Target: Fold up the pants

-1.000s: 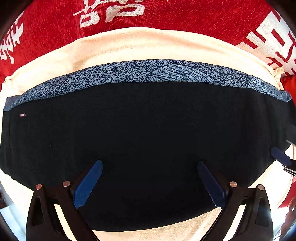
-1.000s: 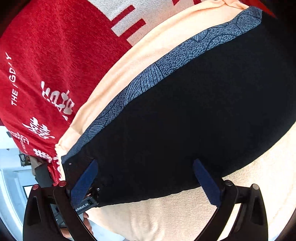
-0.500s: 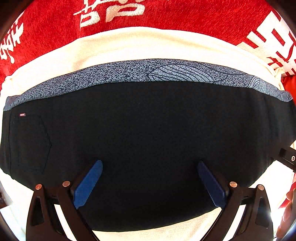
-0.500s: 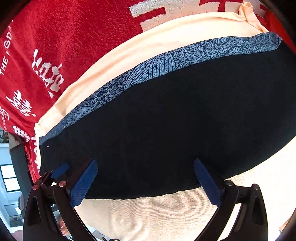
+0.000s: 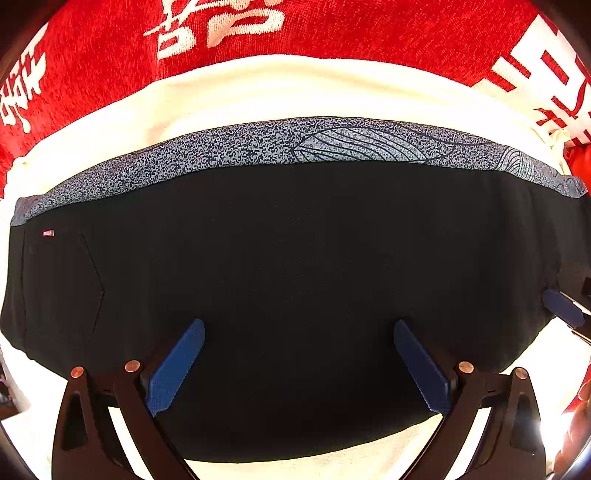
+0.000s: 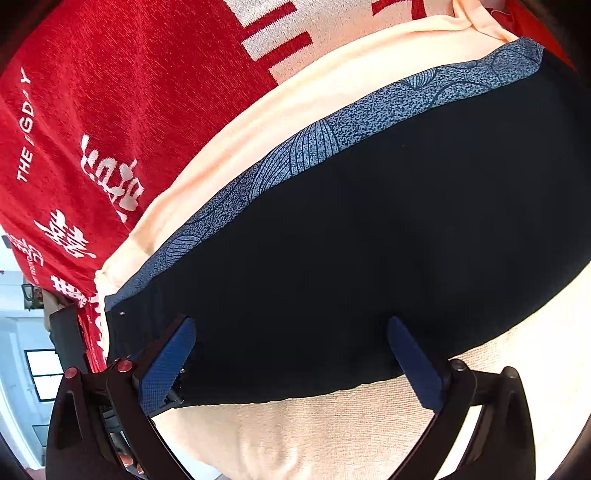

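Observation:
Black pants (image 5: 295, 280) lie folded flat in a wide band, with a blue-grey patterned strip (image 5: 332, 146) along their far edge. A back pocket with a small red tag (image 5: 48, 233) shows at their left end. My left gripper (image 5: 299, 365) hovers over the near edge of the pants, open, with nothing between its blue pads (image 5: 177, 365). In the right wrist view the same pants (image 6: 369, 240) run diagonally. My right gripper (image 6: 291, 365) is open above their near edge, close to the left end. One blue fingertip of the right gripper (image 5: 561, 308) shows at the pants' right end.
The pants rest on a cream cloth (image 5: 277, 92) spread over a red blanket with white characters (image 5: 332, 33). The cream cloth (image 6: 332, 435) extends in front of the pants. At the far left are a window and room (image 6: 40, 373), and a person's fingers (image 6: 127, 461).
The right wrist view has swung back, so the pants run more steeply than half a second ago. The right gripper's blue fingertip has come back into the left wrist view. The left gripper barely moved.

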